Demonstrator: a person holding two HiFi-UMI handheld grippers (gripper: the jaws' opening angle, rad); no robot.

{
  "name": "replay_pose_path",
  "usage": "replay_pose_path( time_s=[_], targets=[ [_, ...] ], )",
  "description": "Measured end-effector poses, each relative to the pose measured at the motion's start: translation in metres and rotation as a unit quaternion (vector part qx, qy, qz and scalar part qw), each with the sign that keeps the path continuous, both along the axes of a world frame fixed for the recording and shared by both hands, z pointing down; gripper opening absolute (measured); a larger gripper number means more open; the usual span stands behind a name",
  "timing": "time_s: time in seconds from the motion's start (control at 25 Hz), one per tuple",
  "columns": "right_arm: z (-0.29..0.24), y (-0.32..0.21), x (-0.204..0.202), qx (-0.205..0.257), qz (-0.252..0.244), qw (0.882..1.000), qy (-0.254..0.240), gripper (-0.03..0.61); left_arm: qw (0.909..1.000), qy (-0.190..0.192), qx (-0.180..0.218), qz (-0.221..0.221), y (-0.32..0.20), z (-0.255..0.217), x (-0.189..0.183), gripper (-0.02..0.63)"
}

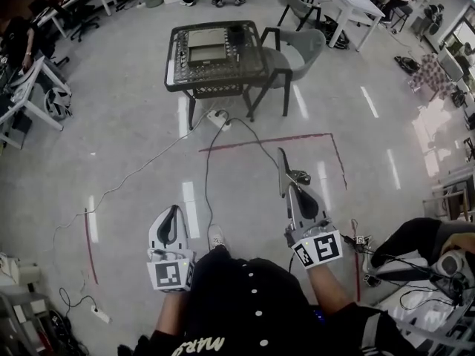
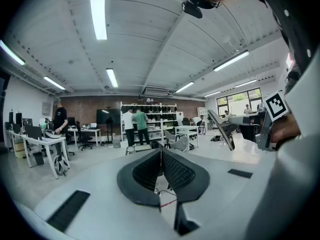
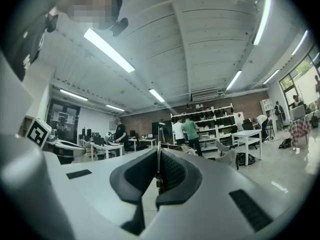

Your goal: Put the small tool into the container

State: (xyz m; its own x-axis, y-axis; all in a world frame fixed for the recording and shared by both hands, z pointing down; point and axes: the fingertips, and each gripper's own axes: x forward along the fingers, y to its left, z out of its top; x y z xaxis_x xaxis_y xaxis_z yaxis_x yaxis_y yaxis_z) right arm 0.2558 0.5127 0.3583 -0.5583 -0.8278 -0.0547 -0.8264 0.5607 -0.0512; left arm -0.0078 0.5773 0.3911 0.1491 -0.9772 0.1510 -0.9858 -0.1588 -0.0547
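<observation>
R tongs (image 1: 292, 193) grip tool (image 1: 282, 167); table (image 1: 249, 69) far ahead

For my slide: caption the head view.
Right tongs shut on a thin tool, left tongs shut and empty, dark table ahead.

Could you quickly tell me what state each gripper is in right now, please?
Left gripper: closed, nothing between its jaws.
Right gripper: closed on a thin grey tool.
</observation>
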Motion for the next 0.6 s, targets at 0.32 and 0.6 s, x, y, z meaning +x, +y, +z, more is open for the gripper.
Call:
replay_pose_path(
  time_s=[0.32,0.6],
  targets=[
    [-0.008,-0.030,-0.039,0.007,0.007,1.000,0.001,0.015,1.0000,0.001,-0.007,0.007,-0.038,-0.004,-0.037,0.032],
    [-0.003,-0.058,-0.070,0.007,0.021,1.000,0.006,0.015,0.9998,0.005,-0.001,0.021,-0.074,-0.005,-0.071,0.031]
  ],
)
